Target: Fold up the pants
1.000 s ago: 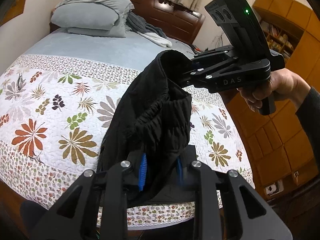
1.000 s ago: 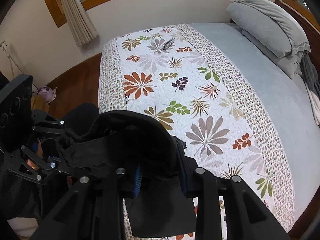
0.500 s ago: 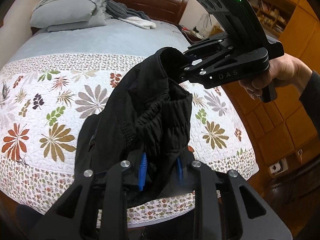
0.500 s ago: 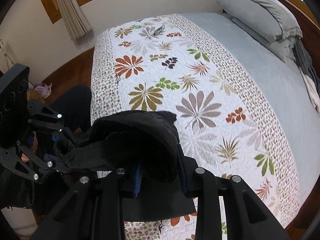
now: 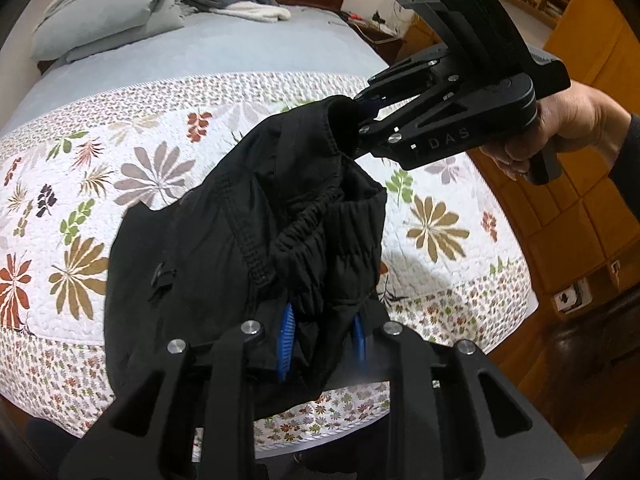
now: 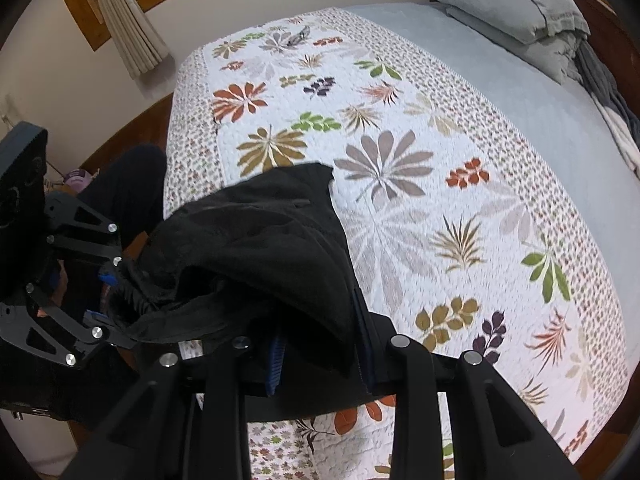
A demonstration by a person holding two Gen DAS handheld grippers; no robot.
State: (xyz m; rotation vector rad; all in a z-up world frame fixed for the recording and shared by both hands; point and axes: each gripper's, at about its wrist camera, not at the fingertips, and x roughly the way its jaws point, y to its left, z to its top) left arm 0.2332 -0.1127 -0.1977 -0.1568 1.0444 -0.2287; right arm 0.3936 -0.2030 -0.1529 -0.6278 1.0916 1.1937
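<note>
Two grippers, both pinching the pants (image 5: 256,240) at the waistband: left gripper (image 5: 322,338) on one end, right gripper (image 5: 362,114) on the other. Pants hang bunched over the bed (image 5: 168,64). Soft, light, floppy stuff, so I'd keep hold of the elastic corners.

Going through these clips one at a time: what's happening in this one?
A person holds a gripper in each hand, and both are clamped on the waistband of black pants. The left gripper pinches one side, the right gripper the other. The pants hang bunched between them above the floral quilt near the foot of the bed. No fold is made yet.
</note>
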